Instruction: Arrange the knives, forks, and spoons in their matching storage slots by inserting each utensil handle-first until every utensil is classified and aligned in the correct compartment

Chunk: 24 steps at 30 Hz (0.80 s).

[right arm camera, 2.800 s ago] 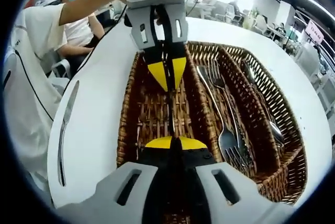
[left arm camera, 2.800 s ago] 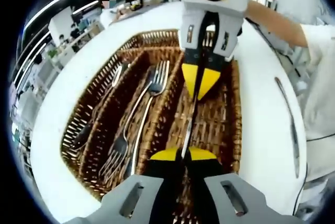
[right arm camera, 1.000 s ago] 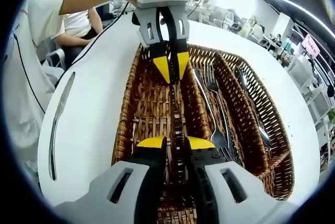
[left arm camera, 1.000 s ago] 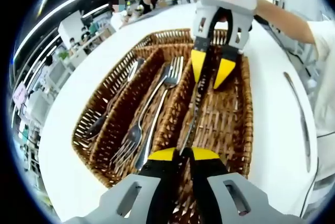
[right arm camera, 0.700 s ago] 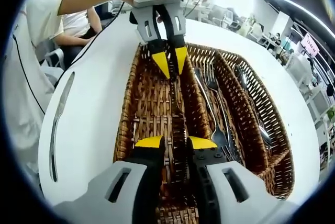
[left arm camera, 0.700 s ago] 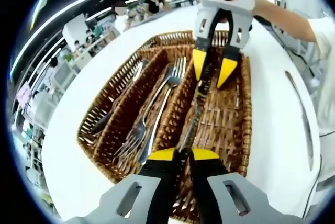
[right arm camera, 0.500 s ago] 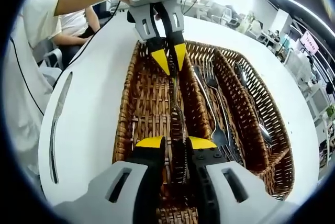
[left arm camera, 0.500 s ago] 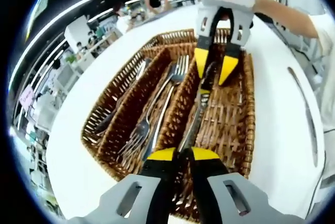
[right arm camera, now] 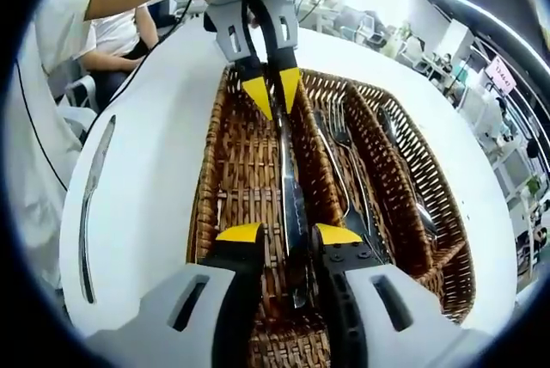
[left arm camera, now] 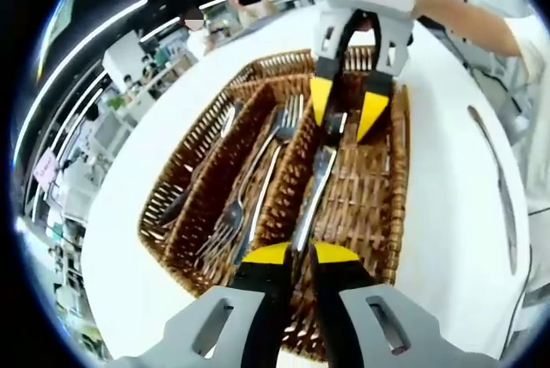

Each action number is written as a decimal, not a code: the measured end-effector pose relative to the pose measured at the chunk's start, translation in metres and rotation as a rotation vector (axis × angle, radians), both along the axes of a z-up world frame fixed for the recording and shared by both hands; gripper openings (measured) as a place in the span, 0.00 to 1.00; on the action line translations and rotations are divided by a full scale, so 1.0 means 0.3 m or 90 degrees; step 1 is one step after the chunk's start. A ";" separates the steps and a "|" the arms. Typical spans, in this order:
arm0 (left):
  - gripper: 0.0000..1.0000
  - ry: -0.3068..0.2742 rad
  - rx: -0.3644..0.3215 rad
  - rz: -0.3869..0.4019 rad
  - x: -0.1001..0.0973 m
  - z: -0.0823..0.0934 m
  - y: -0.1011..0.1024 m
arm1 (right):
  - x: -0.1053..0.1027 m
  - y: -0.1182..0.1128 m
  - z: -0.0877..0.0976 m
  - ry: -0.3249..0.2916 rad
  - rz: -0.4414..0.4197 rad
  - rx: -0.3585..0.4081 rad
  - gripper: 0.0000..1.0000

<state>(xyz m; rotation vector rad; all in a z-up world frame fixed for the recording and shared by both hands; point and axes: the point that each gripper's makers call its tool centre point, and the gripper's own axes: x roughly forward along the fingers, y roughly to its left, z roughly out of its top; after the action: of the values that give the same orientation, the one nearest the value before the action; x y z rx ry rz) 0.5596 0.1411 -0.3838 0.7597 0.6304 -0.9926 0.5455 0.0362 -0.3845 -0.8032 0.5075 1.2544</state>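
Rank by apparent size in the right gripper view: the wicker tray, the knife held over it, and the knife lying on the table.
1. wicker tray, largest by far.
2. and 3. unsure: held knife and table knife look similar in length; the held one is nearer the camera, so I won't rank them.

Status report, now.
Left gripper shut on knife over basket. Right gripper open around it. Second knife on table. Nothing in the way.
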 end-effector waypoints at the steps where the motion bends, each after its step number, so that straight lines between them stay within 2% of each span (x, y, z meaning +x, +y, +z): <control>1: 0.08 0.000 -0.002 0.000 -0.003 0.002 -0.003 | -0.002 -0.003 0.009 0.001 -0.001 0.005 0.25; 7: 0.10 -0.003 -0.002 0.001 -0.014 0.014 -0.007 | -0.013 -0.008 0.035 -0.010 -0.006 0.008 0.25; 9: 0.14 -0.008 -0.001 0.003 -0.014 0.021 -0.005 | -0.015 -0.012 0.041 -0.014 -0.006 0.007 0.25; 14: 0.19 -0.012 -0.022 0.011 -0.011 0.056 -0.006 | -0.018 -0.019 0.065 -0.026 -0.008 0.010 0.30; 20: 0.29 -0.023 -0.040 0.033 -0.007 0.082 0.004 | -0.030 -0.017 0.095 -0.029 -0.013 0.027 0.38; 24: 0.33 -0.031 -0.048 0.043 -0.014 0.093 0.007 | -0.039 -0.017 0.100 -0.029 -0.017 0.030 0.38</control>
<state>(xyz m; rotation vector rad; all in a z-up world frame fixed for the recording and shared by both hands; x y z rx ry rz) 0.5554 0.1431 -0.3558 0.6904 0.5706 -0.9284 0.5338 0.0310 -0.3544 -0.7817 0.4481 1.2169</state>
